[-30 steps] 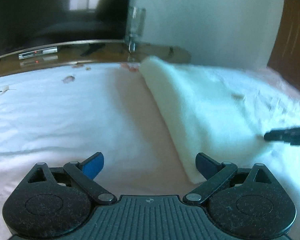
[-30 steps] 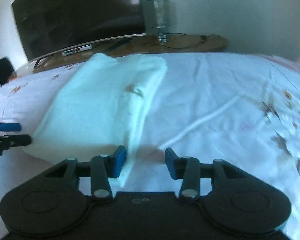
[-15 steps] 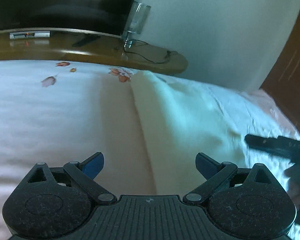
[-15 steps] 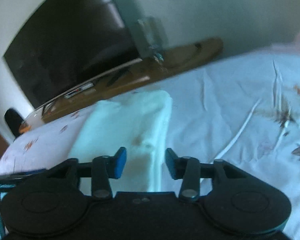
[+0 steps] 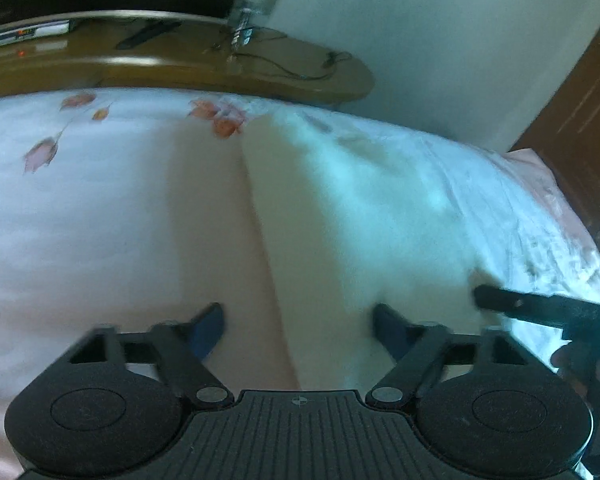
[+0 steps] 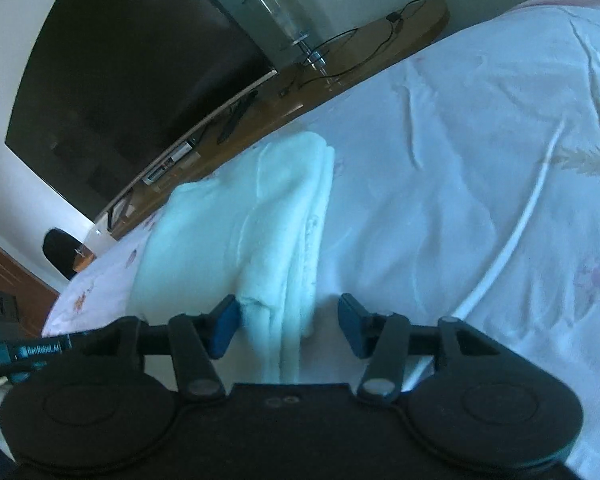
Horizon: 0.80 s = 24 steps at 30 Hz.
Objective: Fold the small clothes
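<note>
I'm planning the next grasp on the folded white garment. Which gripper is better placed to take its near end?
Right. The right gripper is open with the white garment's near end already between its fingers. The left gripper is open too, but only the garment's left edge lies in its gap, over the bedsheet.

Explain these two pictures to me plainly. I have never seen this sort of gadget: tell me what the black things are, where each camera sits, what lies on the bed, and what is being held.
No robot here: a person holds a two-finger gripper in each hand, each with a camera looking forward along its fingers. The black shapes at the bottom are the grippers' own bodies. In the left camera's view, the left gripper is open over the edge of a folded white cloth lying on a flowered bedsheet. In the right camera's view, the right gripper is open around the cloth's near end, not closed on it. Behind the bed stand a wooden shelf and a glass.
</note>
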Available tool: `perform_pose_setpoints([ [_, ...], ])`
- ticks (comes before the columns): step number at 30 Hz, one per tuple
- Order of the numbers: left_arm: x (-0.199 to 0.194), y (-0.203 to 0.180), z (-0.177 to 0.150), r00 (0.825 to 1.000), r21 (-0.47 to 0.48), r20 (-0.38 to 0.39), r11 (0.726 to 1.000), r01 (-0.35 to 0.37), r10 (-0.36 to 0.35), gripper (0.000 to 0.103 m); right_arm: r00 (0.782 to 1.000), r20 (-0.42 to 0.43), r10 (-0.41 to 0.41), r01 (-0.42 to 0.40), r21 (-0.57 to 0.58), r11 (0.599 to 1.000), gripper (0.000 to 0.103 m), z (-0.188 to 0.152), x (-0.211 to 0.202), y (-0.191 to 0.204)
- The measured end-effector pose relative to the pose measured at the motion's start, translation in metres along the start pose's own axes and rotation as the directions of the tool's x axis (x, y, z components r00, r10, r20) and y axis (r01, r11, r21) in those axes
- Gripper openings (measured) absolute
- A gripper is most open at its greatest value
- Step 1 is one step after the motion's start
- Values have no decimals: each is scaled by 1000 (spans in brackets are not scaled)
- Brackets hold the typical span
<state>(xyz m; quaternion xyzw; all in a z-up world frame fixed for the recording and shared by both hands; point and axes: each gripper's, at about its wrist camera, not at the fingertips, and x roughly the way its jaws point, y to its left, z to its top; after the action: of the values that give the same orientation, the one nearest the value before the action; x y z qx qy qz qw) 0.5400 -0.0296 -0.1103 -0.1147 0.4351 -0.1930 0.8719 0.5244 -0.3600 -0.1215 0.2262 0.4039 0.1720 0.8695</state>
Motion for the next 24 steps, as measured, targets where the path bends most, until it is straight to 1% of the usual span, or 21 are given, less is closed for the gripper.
perform_pose_setpoints([
  [1,-5,2,2,1000,-12,19,1000,13,-13,70,1000,-3,-14,14,-15,1000,52,2,-2,5],
  [2,-4,7,7,999,-41,33,999,23,-21,70,1000,4,-10,10,-26,1000,53,5,-4,9],
  [4,7,19,14,1000,-106,12,994,13,-12,70,999,35,10,-9,-17,1000,53,11,-5,10],
  [5,15,24,15,1000,-114,-16,993,6,-8,70,999,34,1,-1,-1,1000,53,14,-2,9],
  [6,18,27,13,1000,-122,-2,992,21,-21,71,1000,20,0,-1,21,1000,53,16,4,5],
  [7,18,24,14,1000,-115,-8,993,14,-15,71,1000,-1,6,-6,32,999,52,15,11,2],
  [8,17,22,15,1000,-108,-17,994,6,-8,70,1000,-3,8,-8,33,999,51,14,14,-2],
  [9,14,21,15,1000,-109,-20,994,13,-15,70,1000,4,20,-20,39,999,51,14,13,-5],
  [11,10,23,13,998,-124,-31,991,51,-55,70,999,4,34,-35,61,998,52,15,6,-8],
  [12,11,28,11,995,-149,-43,985,84,-91,70,999,15,50,-51,66,997,52,16,1,-9],
  [13,12,33,9,989,-180,-55,976,124,-135,70,997,20,77,-78,87,993,52,16,-2,-13],
  [14,13,35,7,986,-194,-58,970,145,-159,70,995,14,103,-104,117,988,52,17,-3,-18],
  [16,15,41,4,970,-235,-72,949,209,-231,69,985,-29,171,-162,207,965,53,18,3,-33],
  [18,19,47,4,961,-272,-75,933,236,-265,59,978,-43,204,-189,232,954,51,18,7,-39],
  [19,23,49,4,958,-295,-80,924,243,-277,50,974,-42,224,-207,246,947,51,18,9,-42],
  [21,28,54,3,950,-327,-70,907,265,-303,50,965,-44,258,-238,264,935,49,19,12,-45],
  [22,29,55,3,948,-334,-67,903,271,-310,50,963,-51,263,-242,258,936,48,20,14,-44],
  [24,33,53,5,949,-321,-72,907,271,-308,50,964,-72,255,-233,228,945,47,22,19,-38],
])
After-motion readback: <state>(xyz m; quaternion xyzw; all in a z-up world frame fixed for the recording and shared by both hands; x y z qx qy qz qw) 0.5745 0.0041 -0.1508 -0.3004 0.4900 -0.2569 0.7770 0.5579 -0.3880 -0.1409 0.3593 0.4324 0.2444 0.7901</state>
